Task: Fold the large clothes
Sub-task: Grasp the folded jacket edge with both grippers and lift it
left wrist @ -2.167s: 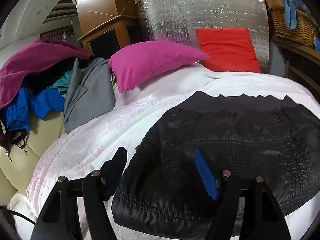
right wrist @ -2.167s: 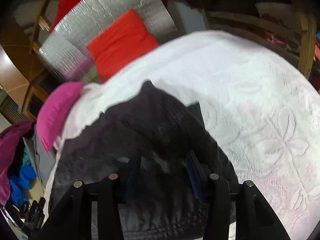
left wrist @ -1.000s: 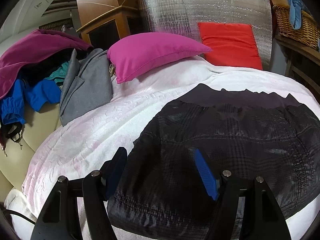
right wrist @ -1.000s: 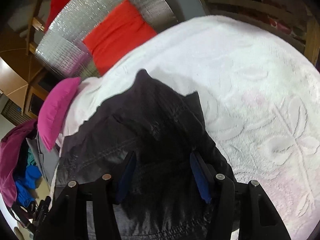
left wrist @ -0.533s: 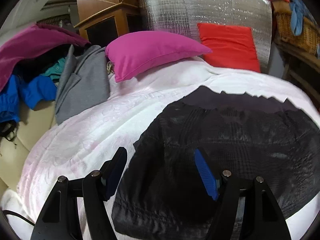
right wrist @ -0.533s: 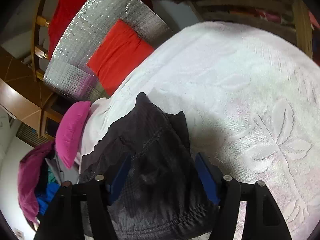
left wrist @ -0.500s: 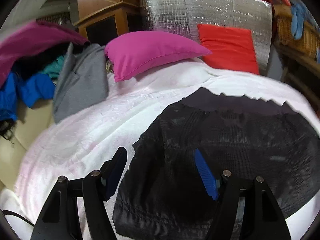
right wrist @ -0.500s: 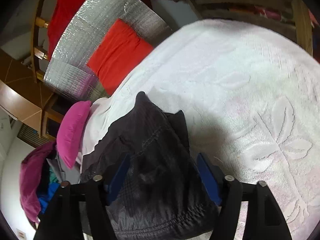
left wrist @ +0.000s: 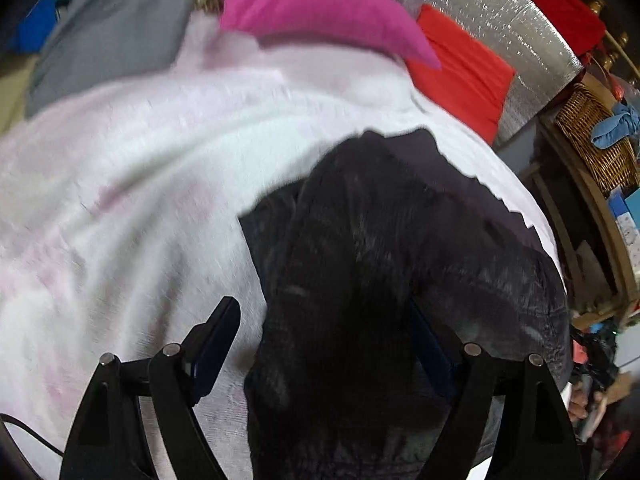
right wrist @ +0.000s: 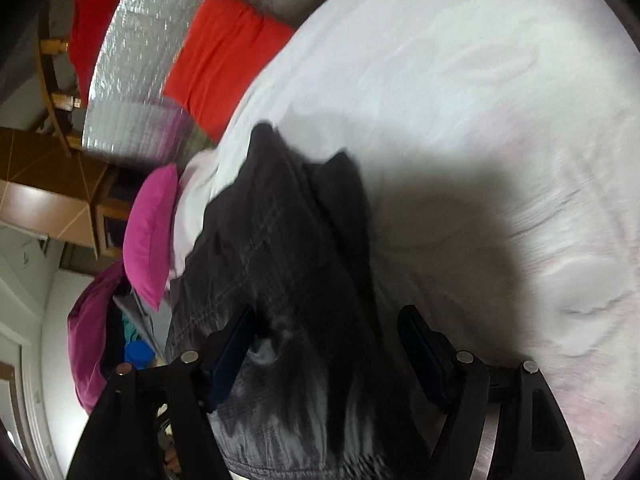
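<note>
A black quilted jacket (left wrist: 400, 248) lies folded on the white bedspread (left wrist: 120, 200). My left gripper (left wrist: 322, 338) hovers low over the jacket's left edge. Its jaws are opening, and the jacket edge shows between them with neither pad pressing on it. In the right wrist view the same jacket (right wrist: 288, 240) runs away from me toward the pillows. My right gripper (right wrist: 326, 352) stands wide open over the jacket's near right part, and the cloth fills the gap without being pinched. Both views are blurred by motion.
A pink pillow (left wrist: 312, 4) and a red cushion (left wrist: 460, 64) lean against a silver foil panel (left wrist: 500, 12) at the bed's head. Grey clothing (left wrist: 112, 32) is heaped at the far left. A wicker basket (left wrist: 596, 144) sits on shelving to the right.
Both grippers have tipped downward, rolled and come closer to the jacket. Their jaws stand wider than a second ago. The jacket itself has not shifted.
</note>
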Demonstrator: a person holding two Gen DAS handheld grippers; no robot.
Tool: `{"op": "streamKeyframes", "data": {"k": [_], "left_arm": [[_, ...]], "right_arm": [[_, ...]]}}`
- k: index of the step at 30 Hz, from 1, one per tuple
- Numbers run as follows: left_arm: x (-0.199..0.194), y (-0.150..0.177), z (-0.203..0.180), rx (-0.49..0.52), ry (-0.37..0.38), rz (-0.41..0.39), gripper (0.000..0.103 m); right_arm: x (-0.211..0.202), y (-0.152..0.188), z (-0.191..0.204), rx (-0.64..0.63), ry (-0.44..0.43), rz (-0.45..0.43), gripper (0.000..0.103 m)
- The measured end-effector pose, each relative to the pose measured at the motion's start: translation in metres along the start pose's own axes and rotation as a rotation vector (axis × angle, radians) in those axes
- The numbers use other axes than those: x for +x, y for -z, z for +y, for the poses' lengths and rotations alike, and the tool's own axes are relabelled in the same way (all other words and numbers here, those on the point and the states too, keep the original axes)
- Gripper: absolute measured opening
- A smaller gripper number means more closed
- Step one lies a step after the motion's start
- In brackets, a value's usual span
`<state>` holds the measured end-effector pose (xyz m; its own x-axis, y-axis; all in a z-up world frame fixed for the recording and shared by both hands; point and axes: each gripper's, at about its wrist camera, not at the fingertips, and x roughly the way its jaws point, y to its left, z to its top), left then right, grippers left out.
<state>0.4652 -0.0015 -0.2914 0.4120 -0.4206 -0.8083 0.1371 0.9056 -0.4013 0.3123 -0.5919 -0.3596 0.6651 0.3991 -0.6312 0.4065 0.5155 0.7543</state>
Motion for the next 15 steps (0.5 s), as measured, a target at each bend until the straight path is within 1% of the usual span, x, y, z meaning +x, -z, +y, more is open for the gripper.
{"op": "streamKeyframes", "data": {"k": [2, 3, 4, 5, 7, 8, 9, 10, 11, 12, 13, 14, 15], "left_arm": [[0.012, 0.002, 0.001, -0.006, 0.025, 0.052, 0.084], [0.015, 0.002, 0.001, -0.014, 0.038, 0.062, 0.084], [0.015, 0.002, 0.002, -0.025, 0.049, 0.062, 0.084], [0.015, 0.001, 0.003, -0.036, 0.058, 0.061, 0.084], [0.015, 0.001, 0.004, -0.066, 0.081, 0.056, 0.084], [0.016, 0.001, 0.003, -0.074, 0.087, 0.052, 0.081], [0.015, 0.001, 0.001, -0.073, 0.091, 0.039, 0.071], [0.013, 0.001, -0.001, -0.069, 0.082, 0.029, 0.069], [0.012, 0.001, -0.003, -0.065, 0.079, 0.017, 0.061], [0.011, 0.002, -0.005, -0.065, 0.085, 0.006, 0.052], [0.010, 0.001, -0.005, -0.071, 0.088, -0.001, 0.048], [0.008, 0.000, -0.005, -0.086, 0.093, -0.012, 0.041], [0.005, -0.001, -0.005, -0.103, 0.100, -0.031, 0.036]], "right_arm": [[0.005, 0.001, 0.006, -0.031, 0.003, -0.008, 0.082], [0.008, 0.002, 0.010, -0.041, -0.015, -0.010, 0.083], [0.011, 0.003, 0.012, -0.045, -0.034, -0.005, 0.083], [0.014, 0.005, 0.015, -0.053, -0.035, 0.000, 0.083], [0.018, 0.008, 0.022, -0.086, -0.003, -0.018, 0.083], [0.020, 0.009, 0.026, -0.095, 0.000, -0.025, 0.084], [0.021, 0.010, 0.029, -0.105, 0.008, -0.036, 0.083], [0.021, 0.011, 0.033, -0.117, 0.028, -0.049, 0.080], [0.021, 0.012, 0.037, -0.131, 0.050, -0.060, 0.071], [0.021, 0.013, 0.042, -0.148, 0.067, -0.075, 0.066], [0.020, 0.014, 0.045, -0.156, 0.071, -0.086, 0.058], [0.017, 0.014, 0.048, -0.164, 0.075, -0.101, 0.051], [0.014, 0.014, 0.053, -0.172, 0.079, -0.122, 0.049]]}}
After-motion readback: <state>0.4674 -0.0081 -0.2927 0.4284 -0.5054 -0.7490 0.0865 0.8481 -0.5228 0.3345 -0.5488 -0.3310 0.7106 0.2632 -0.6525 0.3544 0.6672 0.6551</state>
